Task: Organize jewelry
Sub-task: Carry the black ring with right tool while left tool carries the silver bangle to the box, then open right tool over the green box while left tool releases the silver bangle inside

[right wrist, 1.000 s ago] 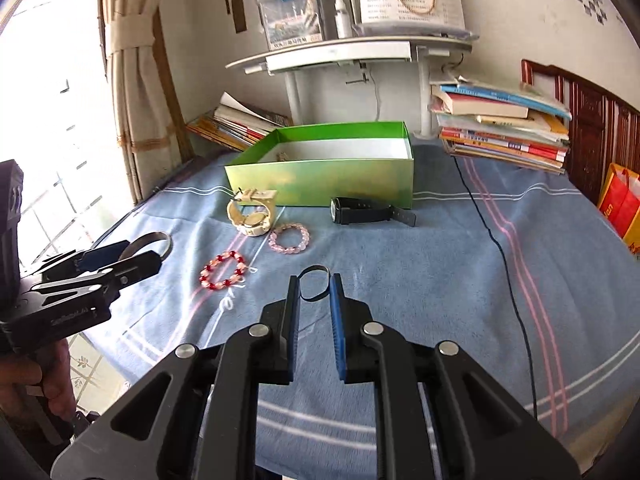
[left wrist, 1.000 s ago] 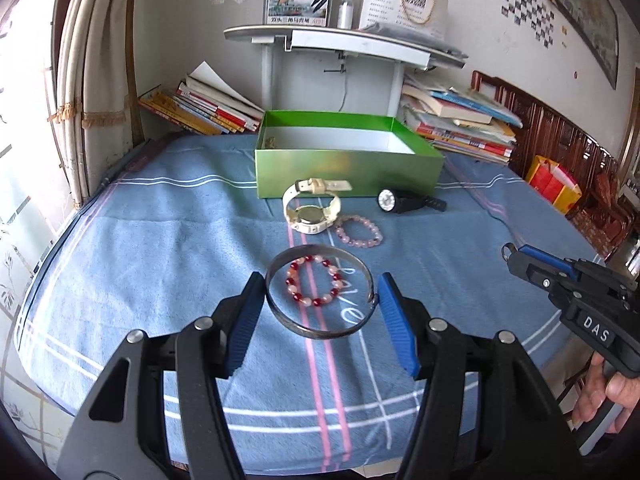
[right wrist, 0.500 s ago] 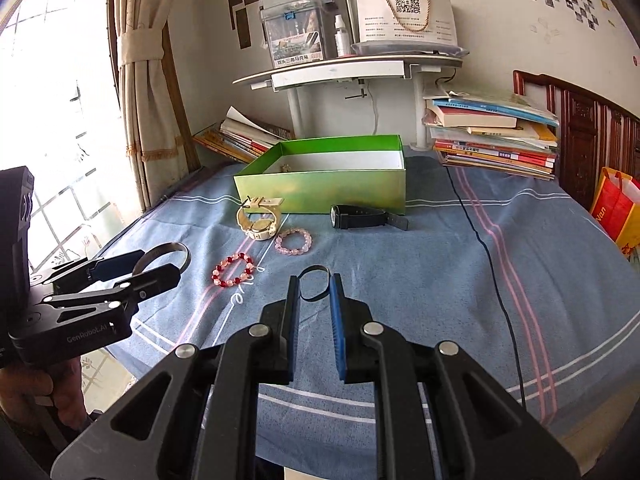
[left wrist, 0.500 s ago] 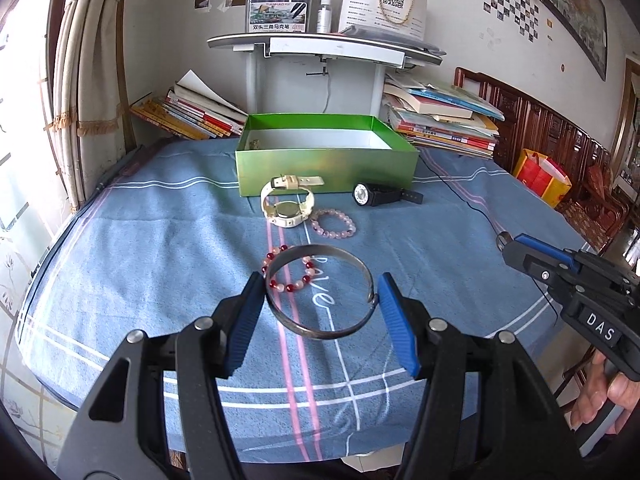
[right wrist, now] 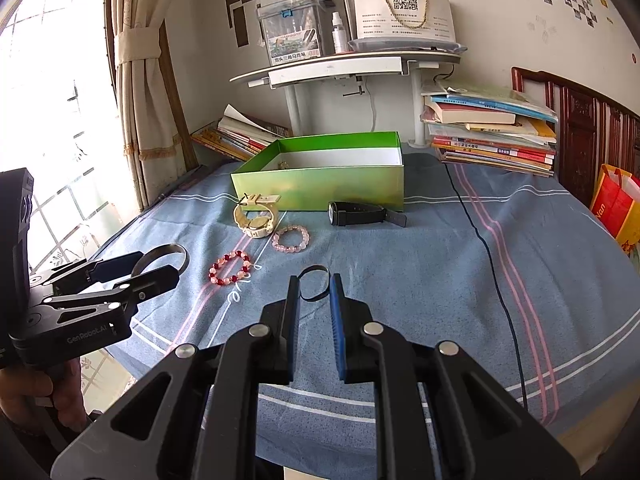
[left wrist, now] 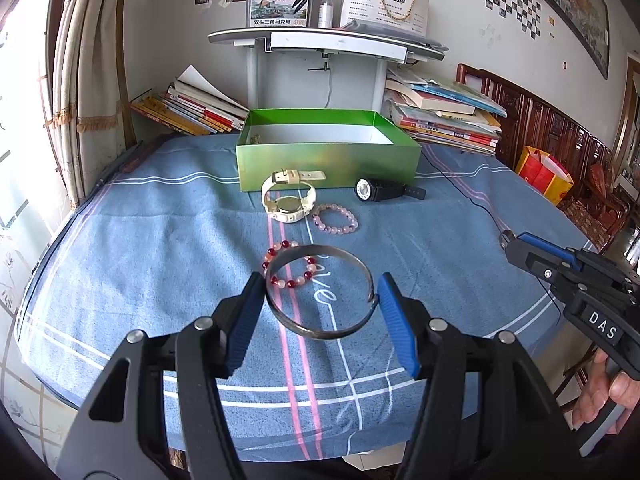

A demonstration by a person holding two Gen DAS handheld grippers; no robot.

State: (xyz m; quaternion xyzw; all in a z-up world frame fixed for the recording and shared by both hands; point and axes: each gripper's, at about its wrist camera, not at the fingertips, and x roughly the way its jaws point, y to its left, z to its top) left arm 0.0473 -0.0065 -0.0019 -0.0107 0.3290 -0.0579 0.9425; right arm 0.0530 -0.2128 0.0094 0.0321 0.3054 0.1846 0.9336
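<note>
Silver-grey and open-ended, the metal bangle [left wrist: 320, 292] is gripped across its width by the left gripper [left wrist: 320, 296] jaws, held above the blue striped cloth [left wrist: 140, 248] on the surface. Beyond it lie a red and pink bead bracelet [left wrist: 290, 266], a cream wristwatch [left wrist: 288, 202], a pale pink bead bracelet [left wrist: 336, 219] and a black wristwatch [left wrist: 384, 191], before the open green cardboard box [left wrist: 328, 160]. The right gripper [right wrist: 314, 288] jaws pinch a small dark metal ring [right wrist: 313, 283].

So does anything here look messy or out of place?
Nothing is broken or spilled. The odd bit: two watches and two bead bracelets lie loose on the blue cloth, outside the green box.
</note>
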